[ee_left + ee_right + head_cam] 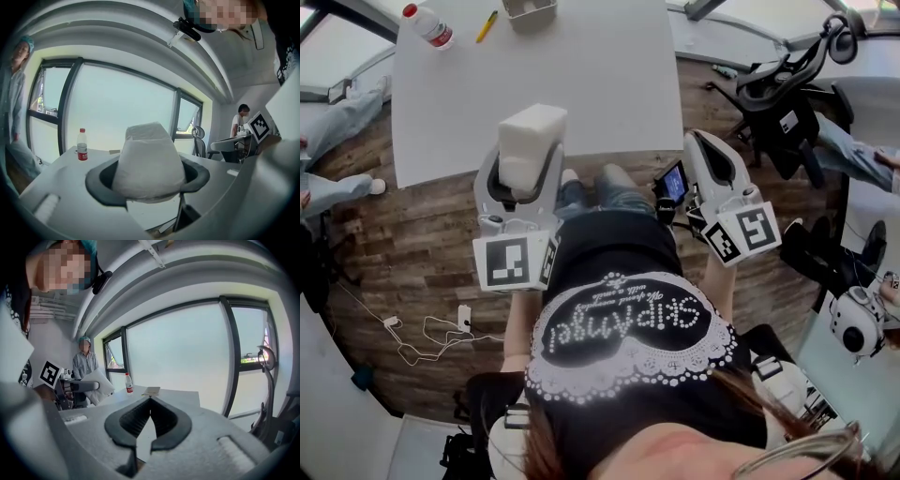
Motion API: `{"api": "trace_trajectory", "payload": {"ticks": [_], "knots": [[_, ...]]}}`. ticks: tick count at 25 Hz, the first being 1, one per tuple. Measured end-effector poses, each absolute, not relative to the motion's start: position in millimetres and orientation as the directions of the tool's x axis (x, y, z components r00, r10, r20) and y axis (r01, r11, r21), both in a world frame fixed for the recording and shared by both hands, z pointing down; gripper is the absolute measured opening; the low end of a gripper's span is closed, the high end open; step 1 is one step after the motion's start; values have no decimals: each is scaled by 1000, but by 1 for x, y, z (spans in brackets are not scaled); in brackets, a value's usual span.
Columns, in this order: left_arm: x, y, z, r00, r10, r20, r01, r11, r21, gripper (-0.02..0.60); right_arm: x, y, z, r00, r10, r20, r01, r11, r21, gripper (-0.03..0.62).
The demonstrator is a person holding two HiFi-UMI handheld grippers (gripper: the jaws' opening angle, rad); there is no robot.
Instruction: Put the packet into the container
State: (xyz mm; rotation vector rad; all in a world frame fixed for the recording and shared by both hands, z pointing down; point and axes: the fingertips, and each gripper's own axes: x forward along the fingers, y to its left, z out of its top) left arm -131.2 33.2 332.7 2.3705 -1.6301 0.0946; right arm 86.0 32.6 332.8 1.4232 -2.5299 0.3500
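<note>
The left hand-held gripper (525,173) clamps the white packet (531,136); the right hand-held gripper (699,141) is clenched on nothing.

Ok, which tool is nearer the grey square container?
Left. The left tool, holding the white packet, points straight toward the grey square container; the right tool sits farther off, to its right.

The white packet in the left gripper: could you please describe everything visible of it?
The white, soft-looking packet is plump and block-shaped, its wrapping slightly crumpled, with no print visible. The dark jaws of the left gripper clamp its lower part, and its top pokes out beyond them. Nothing else touches it. In the head view it shows over the near edge of the white table.
</note>
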Motion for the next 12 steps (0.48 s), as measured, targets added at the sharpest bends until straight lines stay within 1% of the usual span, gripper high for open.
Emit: {"api": "trace_trajectory", "payload": {"ticks": [7, 12], "knots": [[-127, 25, 333, 361, -910, 204, -928, -329, 174, 285, 94, 23, 332, -509, -806, 301, -857, 506, -95, -5], [-117, 11, 342, 358, -904, 233, -929, -321, 181, 285, 84, 7, 345, -553, -768, 322, -829, 545, -126, -5]]}}
